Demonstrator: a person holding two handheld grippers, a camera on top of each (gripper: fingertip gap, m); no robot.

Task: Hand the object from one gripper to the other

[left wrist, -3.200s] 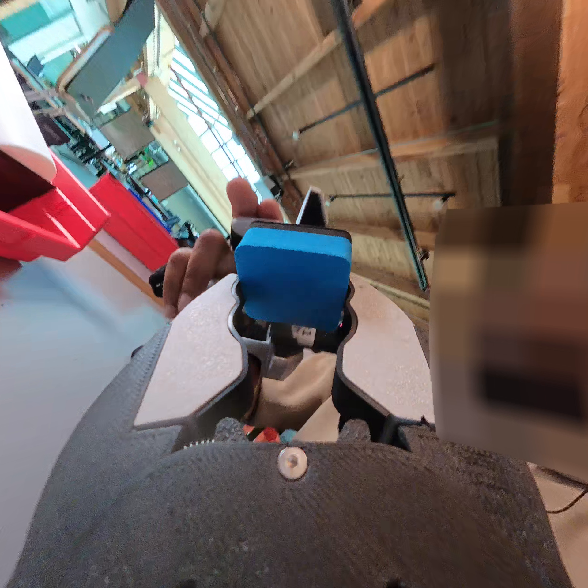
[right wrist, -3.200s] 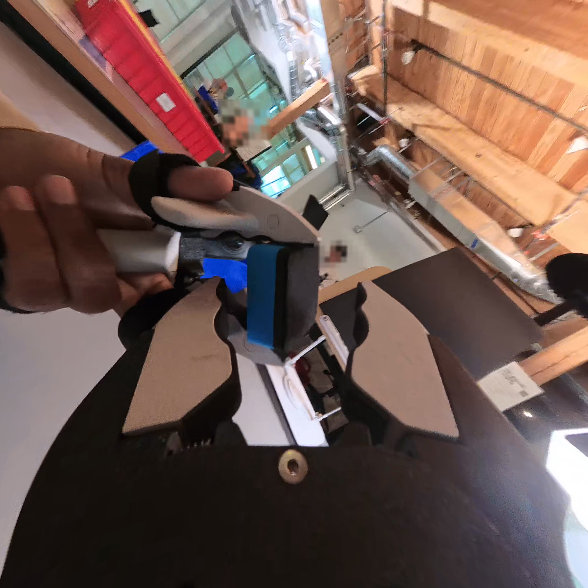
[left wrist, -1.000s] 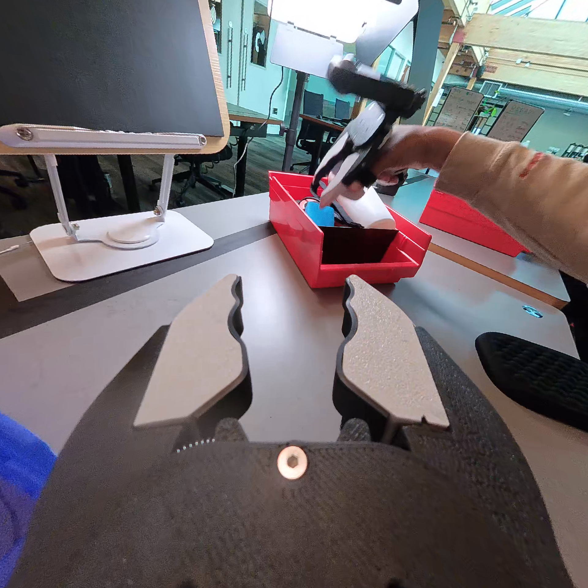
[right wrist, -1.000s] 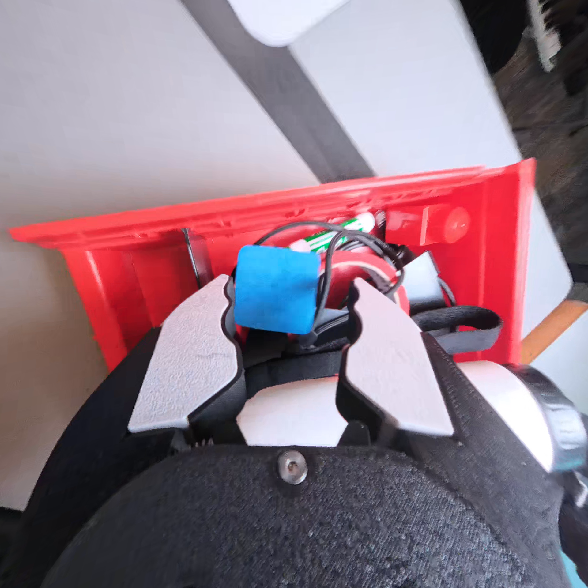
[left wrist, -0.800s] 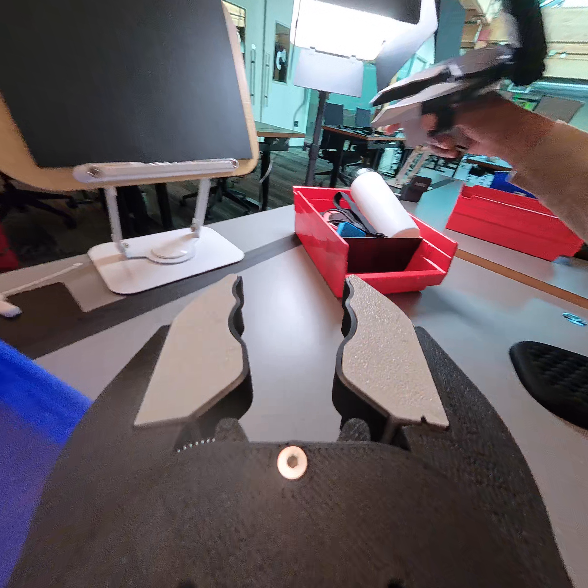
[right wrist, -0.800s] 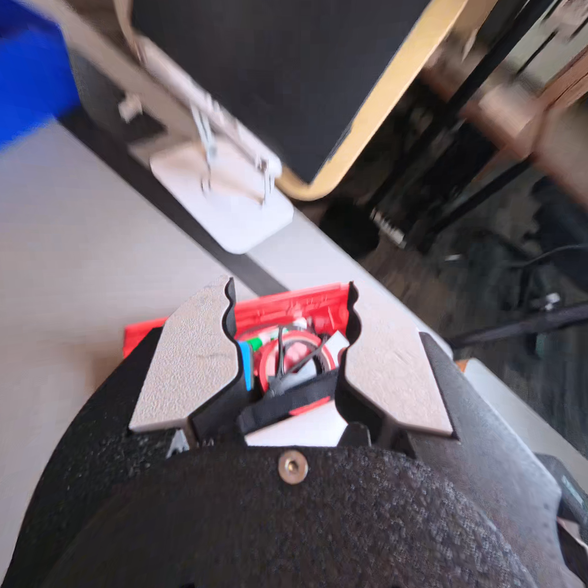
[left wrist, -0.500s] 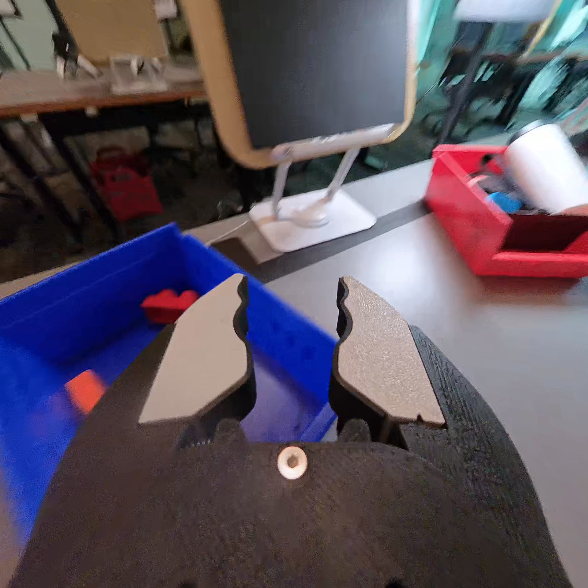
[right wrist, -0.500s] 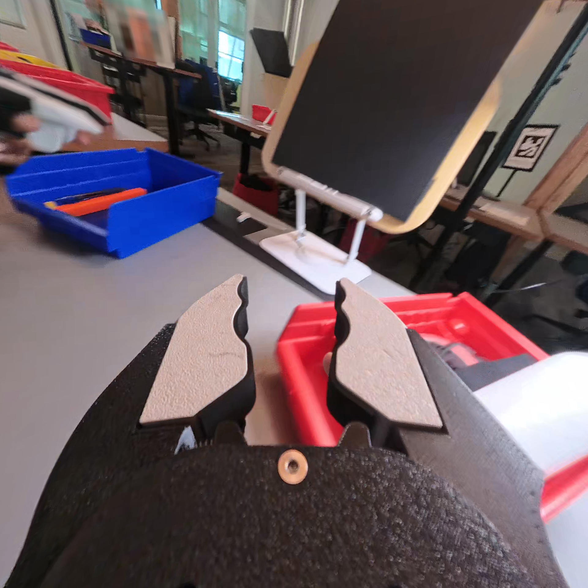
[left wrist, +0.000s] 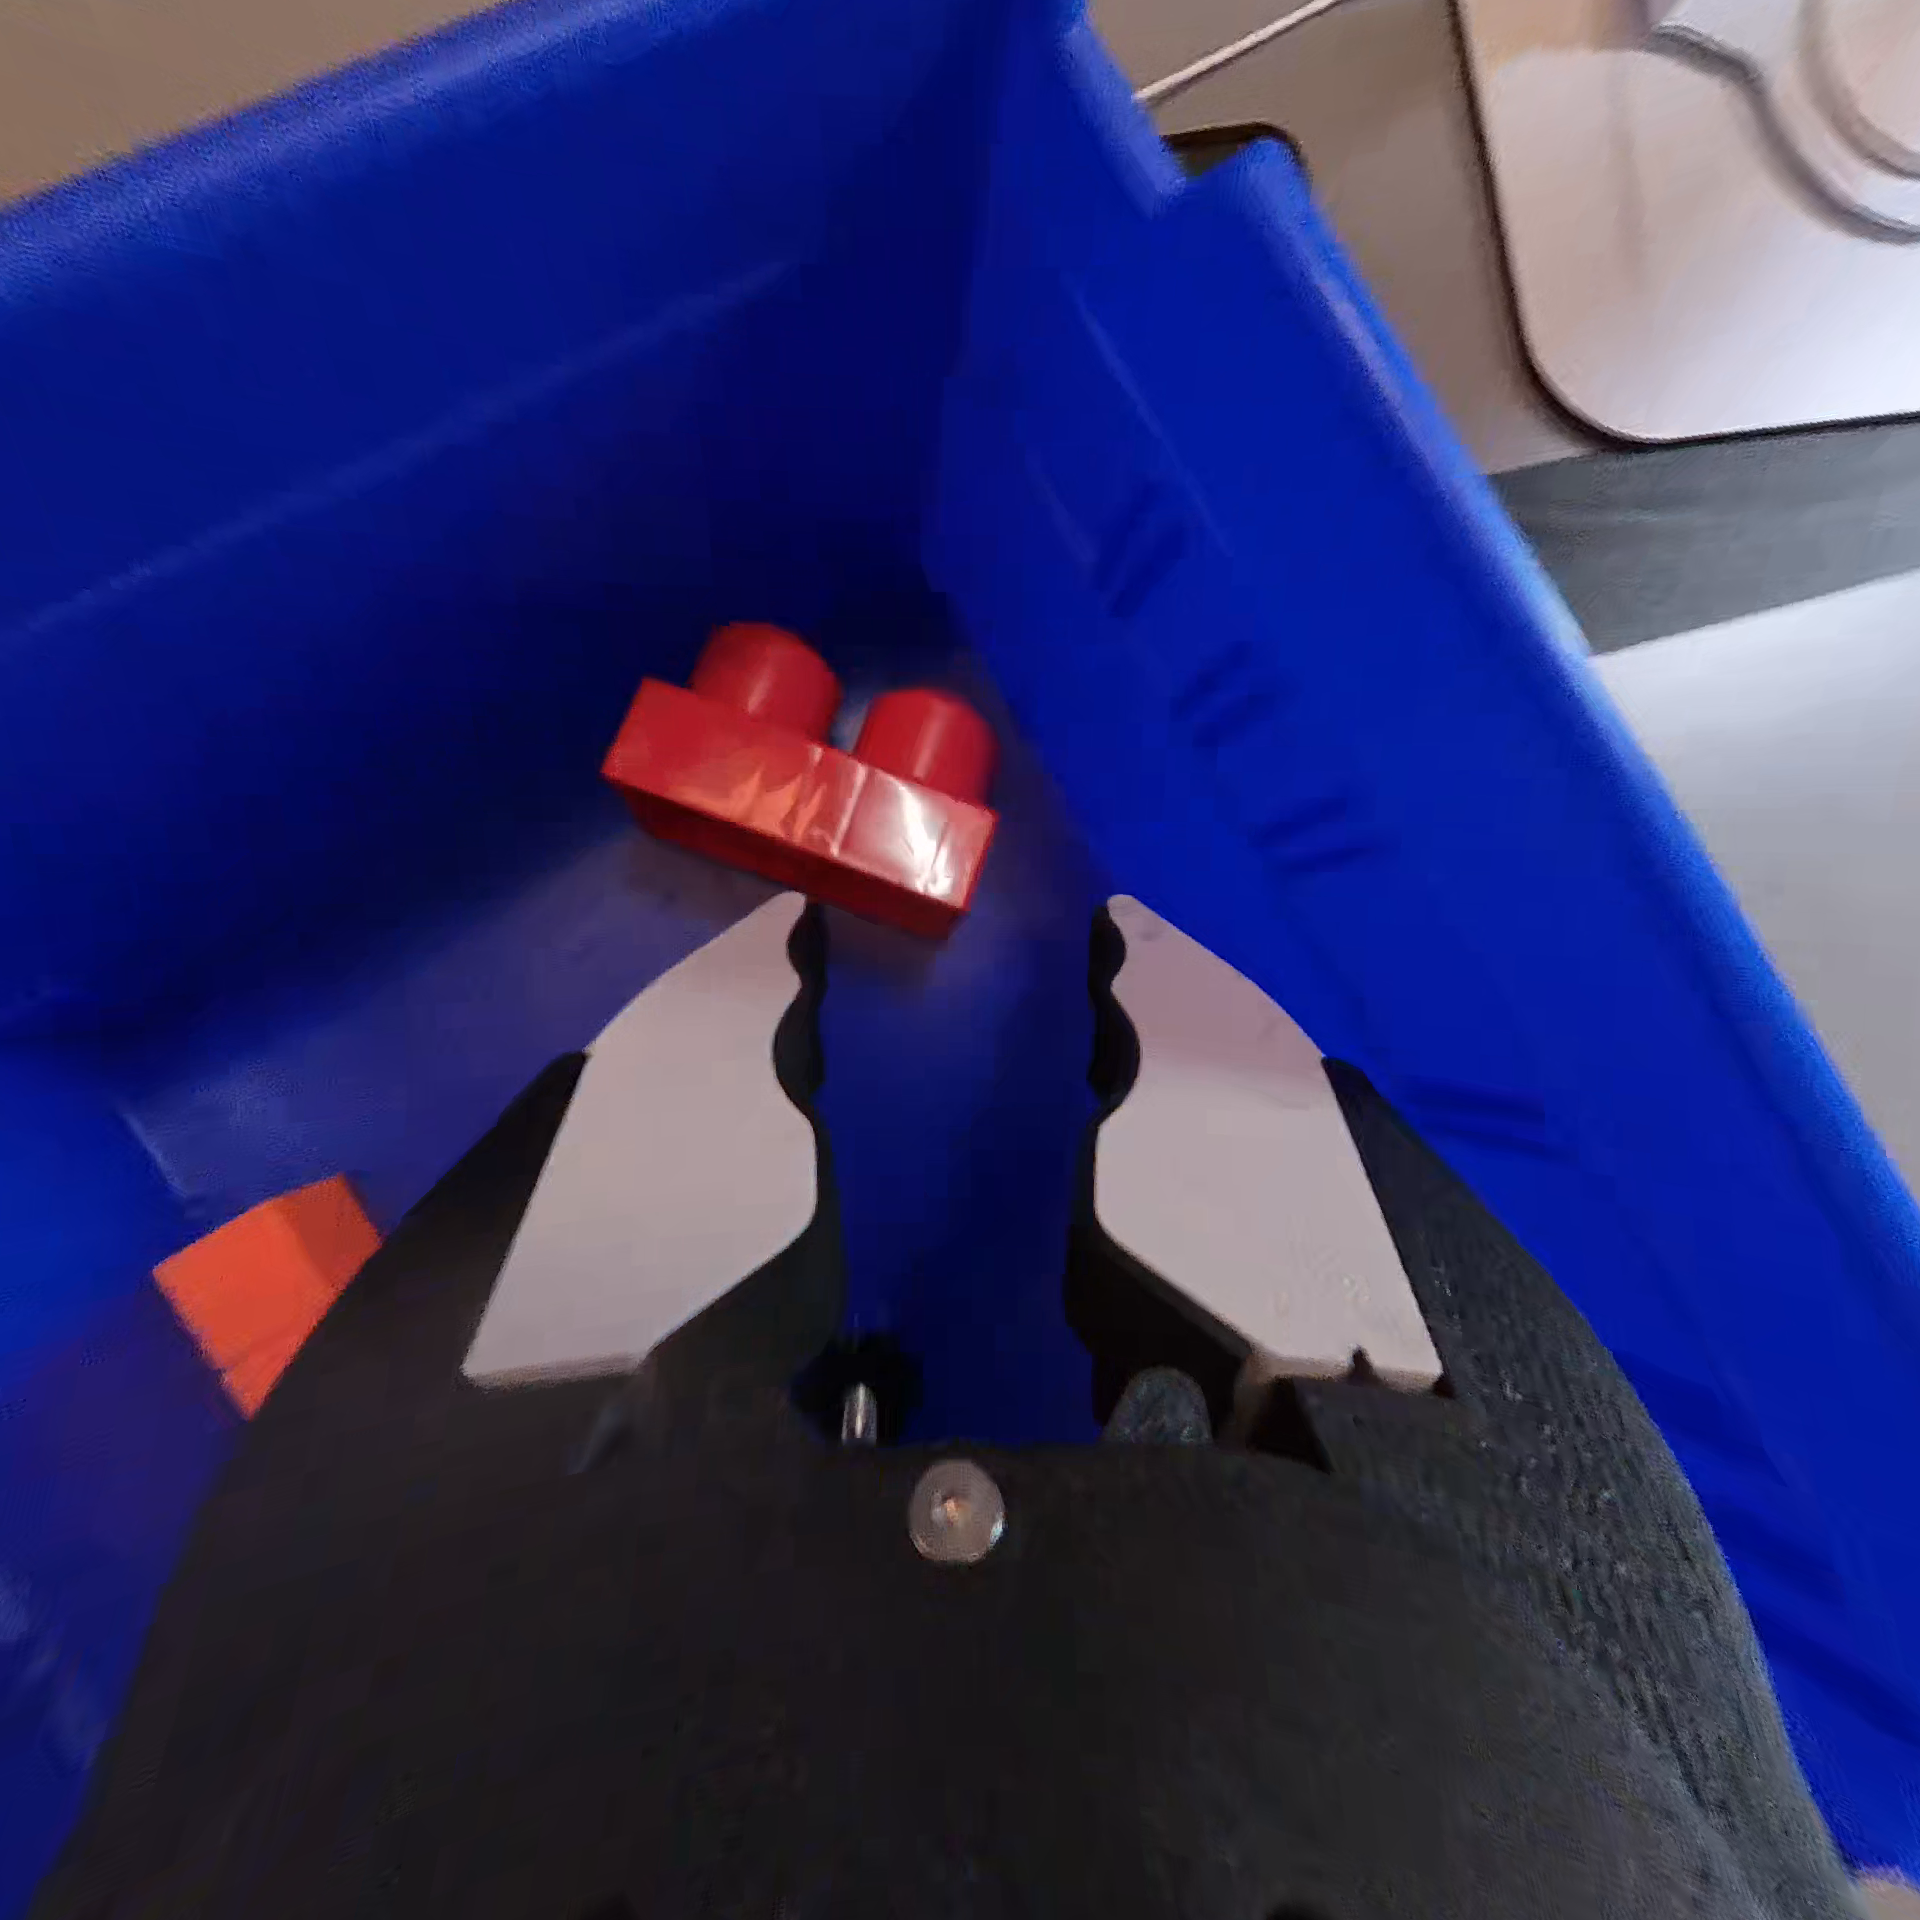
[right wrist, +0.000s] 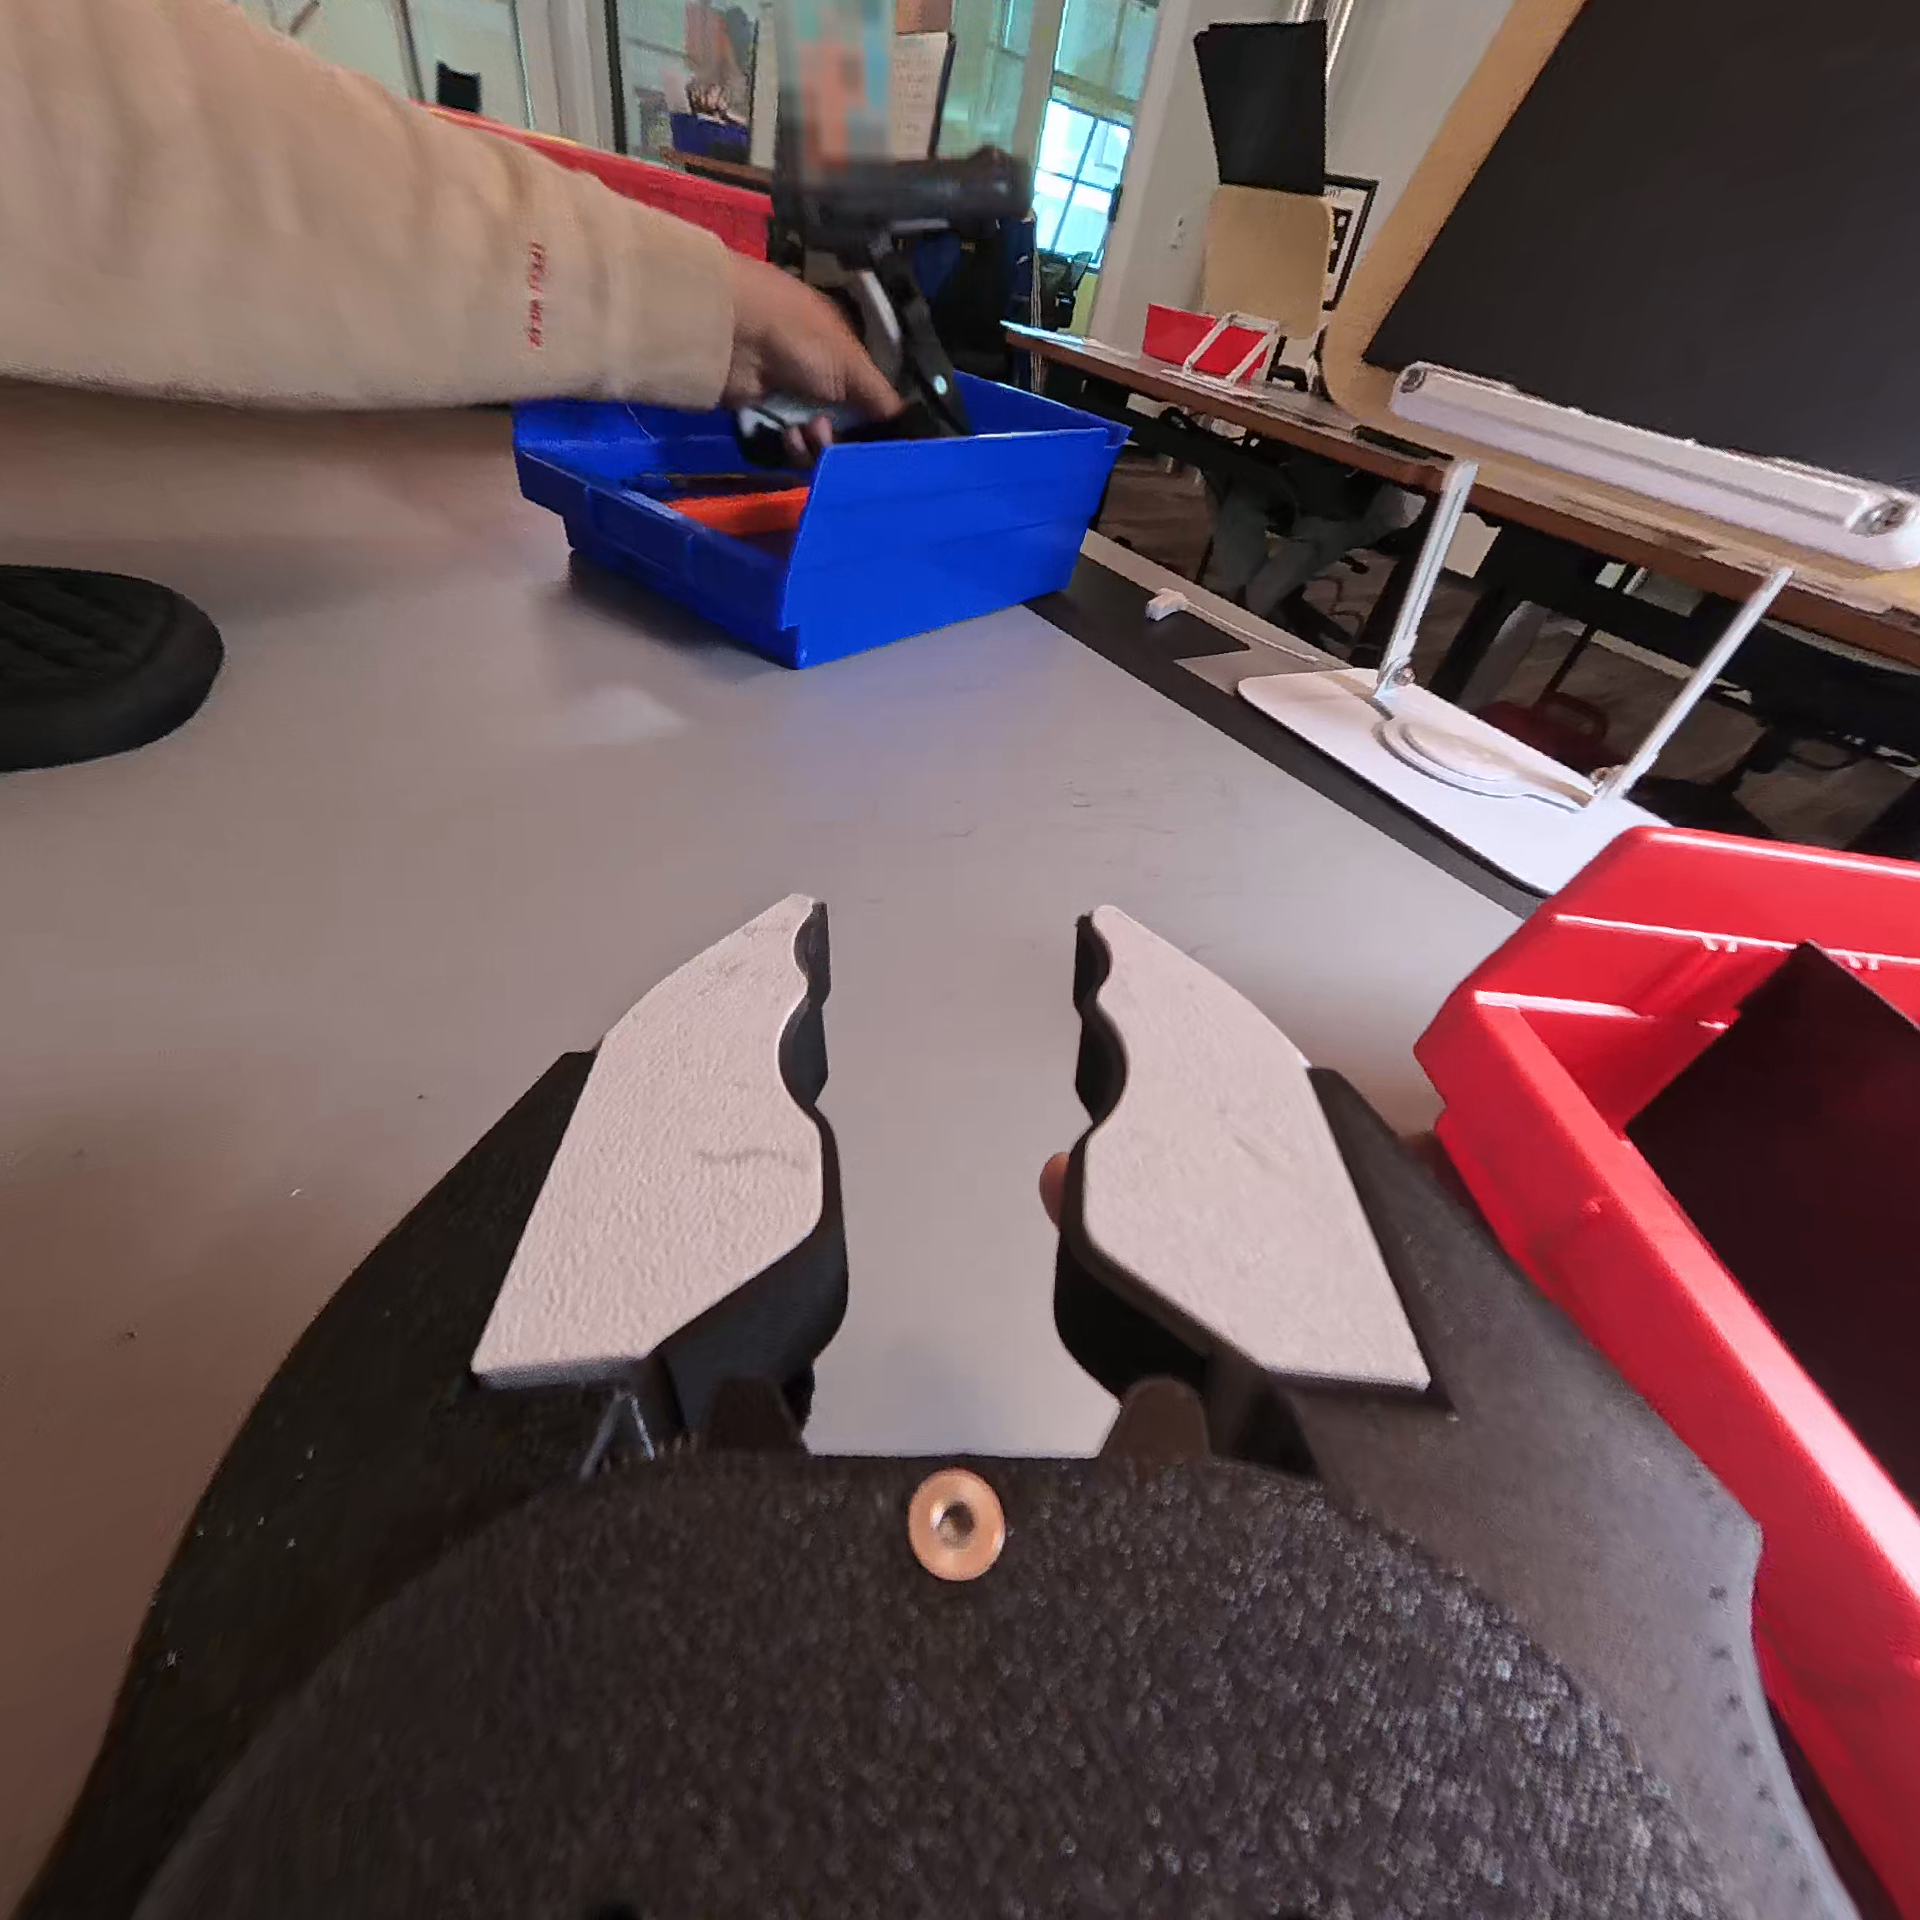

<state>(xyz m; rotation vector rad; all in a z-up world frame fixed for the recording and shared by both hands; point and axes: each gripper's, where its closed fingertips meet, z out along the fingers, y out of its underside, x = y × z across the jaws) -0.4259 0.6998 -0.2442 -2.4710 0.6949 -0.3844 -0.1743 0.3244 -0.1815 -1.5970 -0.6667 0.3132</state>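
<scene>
My left gripper point(left wrist: 951, 920) is open and empty, reaching down inside a blue bin point(left wrist: 1299, 644). A red two-stud toy brick point(left wrist: 805, 805) lies on the bin floor just beyond the fingertips, near the corner. An orange block point(left wrist: 265, 1283) lies at the left. My right gripper point(right wrist: 951, 920) is open and empty, low over the grey table point(right wrist: 520, 883). In the right wrist view the left gripper point(right wrist: 904, 353) shows far off, held by a hand in a beige sleeve point(right wrist: 343, 239), dipped into the blue bin point(right wrist: 914, 540).
A red bin point(right wrist: 1621, 1101) stands close at my right gripper's right side. A black board on a white stand point(right wrist: 1455, 758) is at the back right; its base also shows in the left wrist view point(left wrist: 1704, 239). A black pad point(right wrist: 94, 665) lies at the left. The tips of one gripper are about 45 centimeters away from the tips of the other. My left gripper's tips are some 10 centimeters from the orange block point(left wrist: 265, 1283).
My left gripper has dropped into the blue bin, close to the red brick. My right gripper has swung away from the red bin and now faces across the table. The blue sponge is out of view.
</scene>
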